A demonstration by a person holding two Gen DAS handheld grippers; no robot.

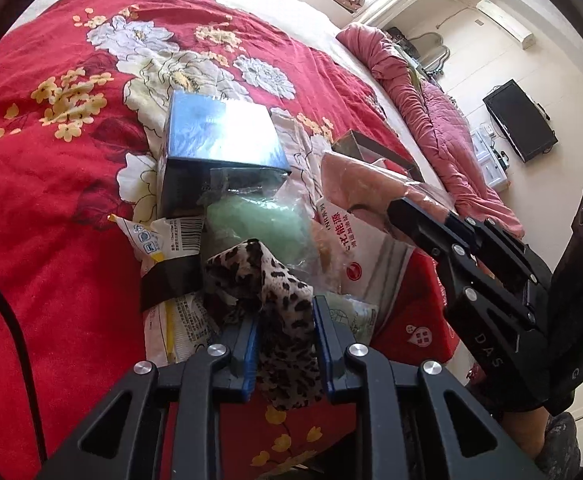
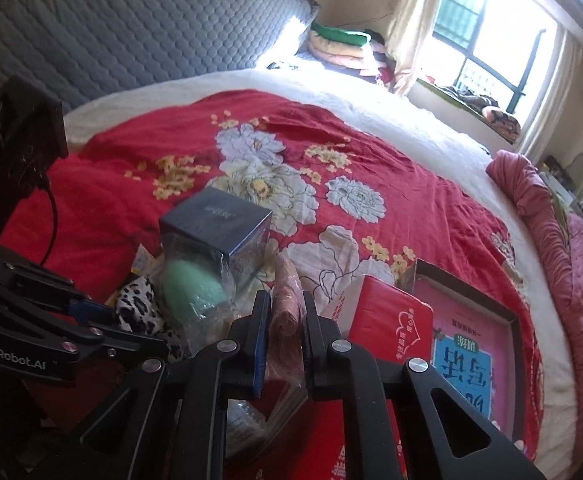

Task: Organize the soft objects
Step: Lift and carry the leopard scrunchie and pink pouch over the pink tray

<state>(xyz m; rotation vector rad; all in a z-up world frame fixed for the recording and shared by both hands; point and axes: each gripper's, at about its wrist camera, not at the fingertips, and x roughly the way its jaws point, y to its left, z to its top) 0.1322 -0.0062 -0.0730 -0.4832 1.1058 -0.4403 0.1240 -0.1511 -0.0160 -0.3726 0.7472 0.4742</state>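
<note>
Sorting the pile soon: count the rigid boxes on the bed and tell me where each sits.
2: a blue box behind the green bagged item, and a shallow dark-rimmed box at the pile's right. Others may be buried under packets.

This is a bedroom in a home. A wide bed (image 2: pixel 431 128) fills both views, spread with a red floral bedspread (image 1: pixel 51 184), with a grey quilted headboard (image 2: pixel 131 28) behind it and a rumpled pink quilt (image 1: pixel 443 128) along its far edge. A curtained window (image 2: pixel 487 52), a wall-mounted air conditioner (image 1: pixel 505 24) and a flat black television (image 1: pixel 519 120) complete the domestic setting.
</note>
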